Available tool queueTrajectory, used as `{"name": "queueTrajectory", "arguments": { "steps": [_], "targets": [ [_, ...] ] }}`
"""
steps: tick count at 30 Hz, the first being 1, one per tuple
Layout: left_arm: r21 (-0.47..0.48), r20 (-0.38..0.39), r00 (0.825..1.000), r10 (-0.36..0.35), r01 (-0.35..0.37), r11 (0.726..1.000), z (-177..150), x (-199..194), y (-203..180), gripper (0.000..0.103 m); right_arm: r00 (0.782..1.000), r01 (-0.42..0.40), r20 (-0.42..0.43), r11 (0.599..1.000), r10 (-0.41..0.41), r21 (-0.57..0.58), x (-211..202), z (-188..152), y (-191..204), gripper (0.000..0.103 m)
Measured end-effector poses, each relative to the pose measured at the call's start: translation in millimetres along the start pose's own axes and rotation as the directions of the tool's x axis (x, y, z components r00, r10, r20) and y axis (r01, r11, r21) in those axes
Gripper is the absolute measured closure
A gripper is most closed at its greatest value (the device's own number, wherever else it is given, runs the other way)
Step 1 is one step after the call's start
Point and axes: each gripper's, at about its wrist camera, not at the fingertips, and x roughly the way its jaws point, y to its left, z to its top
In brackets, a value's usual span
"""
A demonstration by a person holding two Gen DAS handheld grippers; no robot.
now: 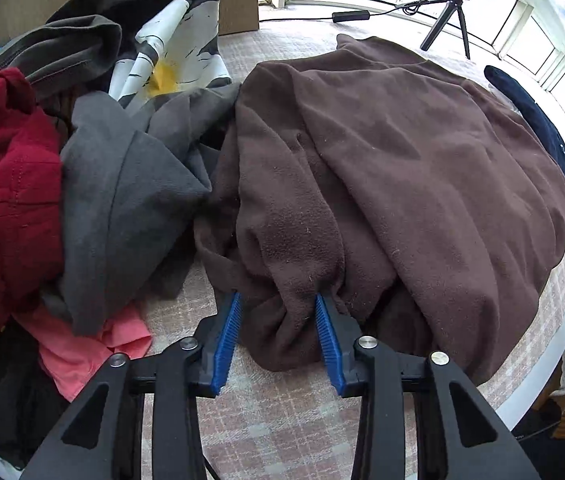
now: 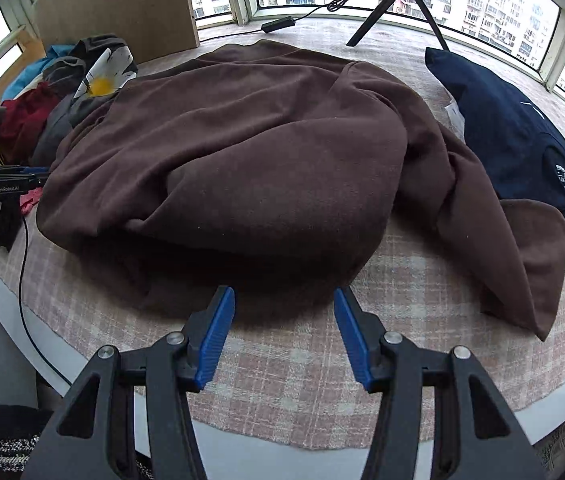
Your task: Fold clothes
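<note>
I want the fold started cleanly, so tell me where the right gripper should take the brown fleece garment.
Take the brown fleece garment by its near bottom edge, coming in low from the front. That edge lies bunched just ahead of the open right gripper; the open left gripper already straddles the same hem further left.
</note>
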Motion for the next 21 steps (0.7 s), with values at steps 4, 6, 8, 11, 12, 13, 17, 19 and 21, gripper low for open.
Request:
{"name": "queueTrajectory", "arguments": {
  "steps": [4,6,8,11,12,13,17,19,21],
  "targets": [
    [0.038,0.022,0.999,-0.026,0.025,0.999,9,-17,-8,0.096,0.999,-0.018,-0.030,0.999,0.020,0.046,29,9,-5,0.064],
    [0.036,0.064,0.997,-0.045,0.043,0.998,12,-40,-7,0.096,0.997,-0.074,-0.017,0.992,0.077,0.106,29,13,-12,0.099],
    [0.001,0.141,0.989,-0.052,0.053,0.999,14,-81,6,0.097,0.992,-0.127,0.048,0.981,0.121,0.146,5,17,-21,0.099],
    [-0.034,0.254,0.967,-0.018,0.028,0.999,20,-152,38,0.099,0.971,-0.168,0.197,0.975,0.138,0.145,-66,27,-32,0.099],
    [-0.040,0.290,0.956,0.028,-0.017,0.999,24,-172,49,0.102,0.960,-0.167,0.246,0.978,0.132,0.126,-90,35,-35,0.099],
    [-0.047,0.326,0.942,0.074,-0.063,0.997,29,-191,60,0.103,0.953,-0.140,0.284,0.984,0.105,0.108,-110,46,-38,0.099],
    [-0.182,0.350,0.909,0.226,-0.171,0.968,90,-212,119,0.102,0.945,-0.097,0.325,0.984,0.043,0.150,-114,124,-65,0.098],
    [-0.146,0.340,0.923,0.178,-0.136,0.980,89,-203,112,0.102,0.976,-0.012,0.218,0.982,-0.030,0.188,-80,163,-79,0.097],
    [-0.107,0.328,0.936,0.128,-0.098,0.989,86,-194,105,0.102,0.991,0.005,0.132,0.982,-0.030,0.191,-63,171,-83,0.096]
  ]
}}
